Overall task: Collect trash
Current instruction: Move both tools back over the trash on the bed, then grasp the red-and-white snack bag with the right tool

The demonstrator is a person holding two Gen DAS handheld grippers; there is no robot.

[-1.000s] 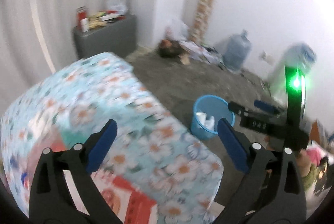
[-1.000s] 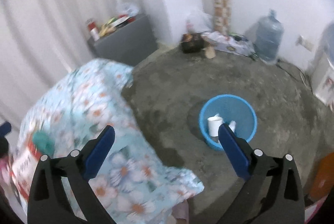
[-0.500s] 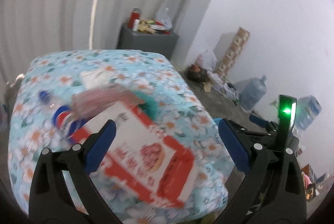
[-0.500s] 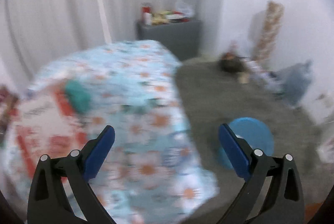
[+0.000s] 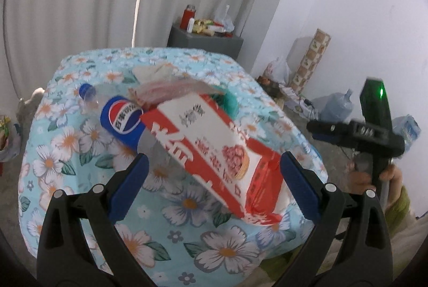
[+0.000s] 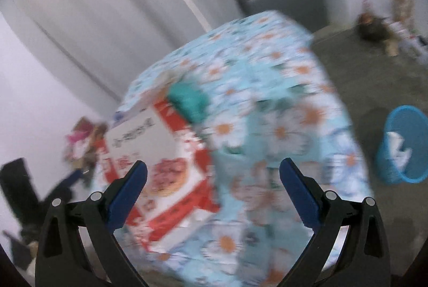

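A red and white snack bag (image 5: pixel 214 142) lies on the floral table (image 5: pixel 80 153), over a Pepsi bottle (image 5: pixel 120 118) with a blue cap. A crumpled pink wrapper (image 5: pixel 171 89), a white tissue (image 5: pixel 152 71) and a green thing (image 5: pixel 230 102) lie behind the bag. My left gripper (image 5: pixel 212 185) is open and empty, just in front of the bag. My right gripper (image 6: pixel 212 188) is open and empty, over the table's near edge; its view is blurred and shows the bag (image 6: pixel 160 166) and the green thing (image 6: pixel 190 99). The blue trash basket (image 6: pixel 404 145) stands on the floor at right.
A grey cabinet (image 5: pixel 203 40) with bottles and packets stands by the curtain. Water jugs (image 5: pixel 337 106) and clutter line the far wall. The right gripper's body and the hand holding it (image 5: pixel 374 137) show at the table's right. More packets (image 6: pixel 83 137) lie at the table's left.
Both grippers have swung from the floor and basket round to the table. The bag and bottle now fill the left view. Both stay open.
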